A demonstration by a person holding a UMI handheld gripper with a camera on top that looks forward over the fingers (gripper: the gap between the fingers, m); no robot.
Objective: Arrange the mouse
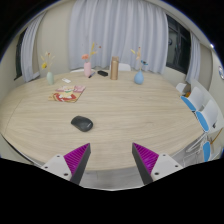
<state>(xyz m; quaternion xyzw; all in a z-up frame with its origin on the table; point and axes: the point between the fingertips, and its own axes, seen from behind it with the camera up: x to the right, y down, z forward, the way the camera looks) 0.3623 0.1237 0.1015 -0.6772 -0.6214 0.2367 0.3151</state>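
Mouse [82, 123] beyond open gripper [111, 158]

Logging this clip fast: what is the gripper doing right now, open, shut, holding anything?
Gripper: open, holding nothing; the black mouse lies on the wooden table beyond the fingers, untouched.

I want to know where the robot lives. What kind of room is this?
Probably a meeting or dining room: a big oval wooden table, chairs at its side, and curtains behind. A mouse lies ahead of the open gripper.
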